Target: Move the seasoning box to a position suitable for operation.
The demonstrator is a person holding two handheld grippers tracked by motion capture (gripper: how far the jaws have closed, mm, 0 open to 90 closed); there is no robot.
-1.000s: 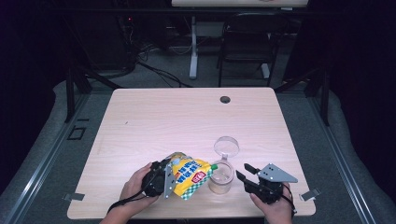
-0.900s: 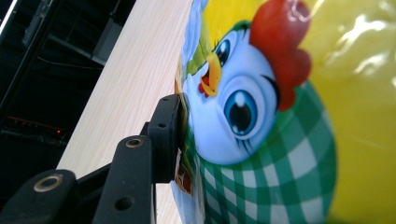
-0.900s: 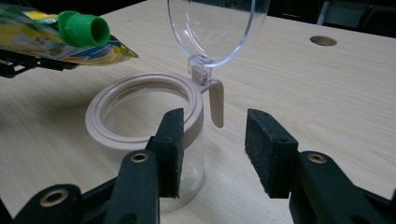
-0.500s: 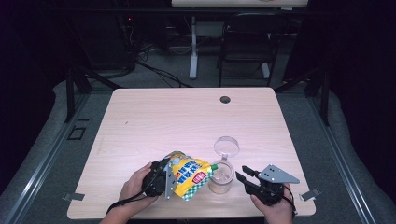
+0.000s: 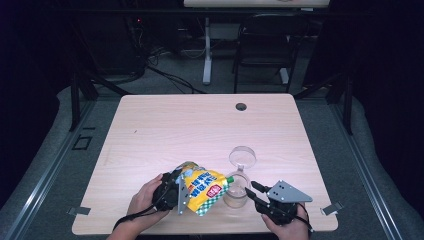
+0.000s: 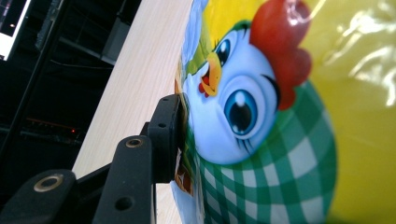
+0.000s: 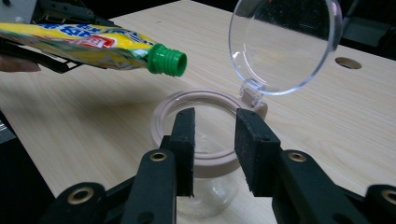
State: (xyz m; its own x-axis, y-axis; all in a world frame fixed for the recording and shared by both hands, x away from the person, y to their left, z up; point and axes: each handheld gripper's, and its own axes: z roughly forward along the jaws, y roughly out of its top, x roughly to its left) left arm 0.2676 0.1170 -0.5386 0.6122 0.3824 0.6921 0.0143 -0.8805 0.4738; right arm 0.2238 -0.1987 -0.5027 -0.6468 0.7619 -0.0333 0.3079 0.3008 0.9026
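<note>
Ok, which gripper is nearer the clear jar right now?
Right. The right gripper sits just short of the jar, its open fingers pointing at the rim. The left gripper stands farther left, clamping the yellow pouch.

The wooden table (image 5: 200, 130) lies bare across its far half and left side, so a gripper could pass freely there; its 1 fixture is a small round cable hole (image 5: 241, 106) near the far edge. The crowding is at the near edge. The glass jar (image 5: 237, 192) stands there with its clear hinged lid (image 5: 242, 156) raised upright on the far side, blocking any approach from behind. The yellow spouted pouch (image 5: 202, 185), clamped in the left gripper (image 5: 172, 192), hangs over the jar's left rim. The right gripper (image 7: 215, 140), jaws parted, stands just beside the jar's near right side.
</note>
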